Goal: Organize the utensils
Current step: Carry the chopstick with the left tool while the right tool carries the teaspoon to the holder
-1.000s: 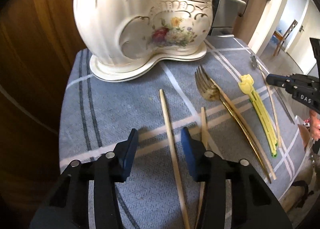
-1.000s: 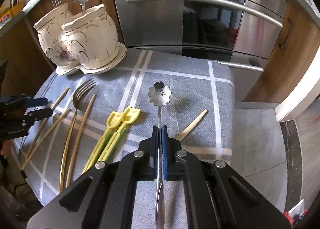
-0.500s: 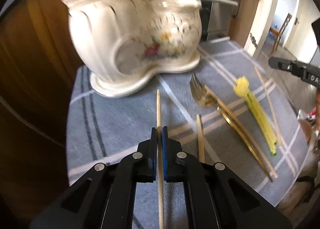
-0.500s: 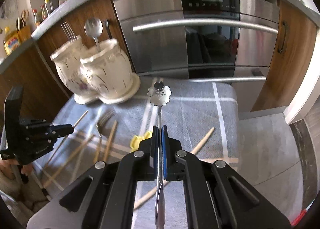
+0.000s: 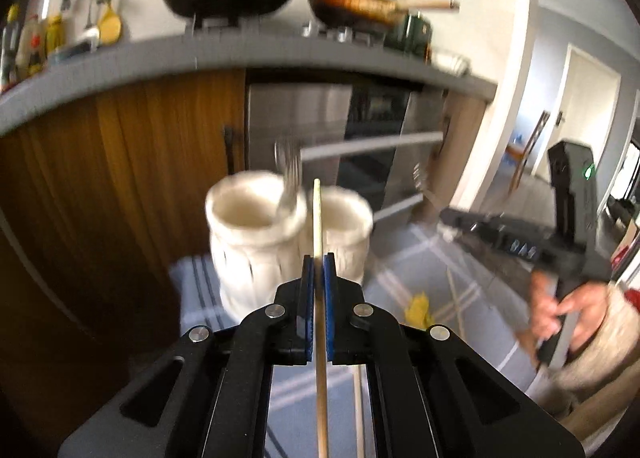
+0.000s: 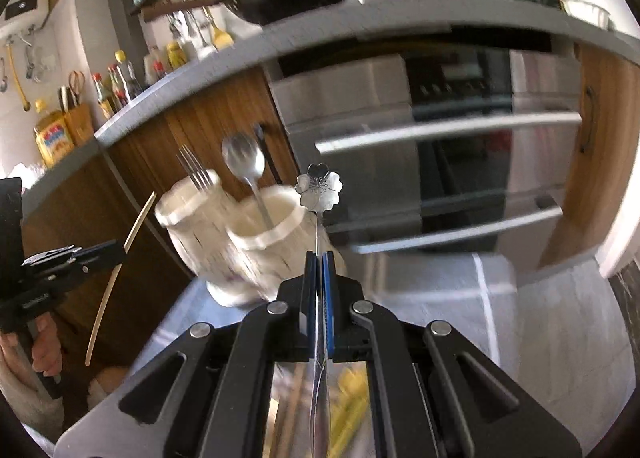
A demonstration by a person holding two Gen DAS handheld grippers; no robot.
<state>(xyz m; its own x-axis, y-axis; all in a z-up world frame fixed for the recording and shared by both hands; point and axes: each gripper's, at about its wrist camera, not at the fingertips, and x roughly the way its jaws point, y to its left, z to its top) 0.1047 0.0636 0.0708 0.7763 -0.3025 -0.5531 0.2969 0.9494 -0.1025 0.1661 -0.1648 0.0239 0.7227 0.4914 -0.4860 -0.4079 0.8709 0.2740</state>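
Both utensils have just been lifted off the desk: the left gripper [image 5: 318,290] is clamping a chopstick [image 5: 318,218], the right gripper [image 6: 319,290] a flower-headed spoon [image 6: 319,188], both nearing the ceramic holder [image 6: 224,234].

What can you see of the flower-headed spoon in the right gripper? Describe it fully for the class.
The flower-headed spoon looks like polished silver metal. Its head is shaped as a five-petalled blossom with fine lines engraved at the centre, on a thin straight stem. It stands upright, head upward, lifted off the cloth. The right gripper is shut on its stem; the wider handle end runs down between the gripper's arms. Nothing else touches it. In the picture the white ceramic holder sits just to its left.
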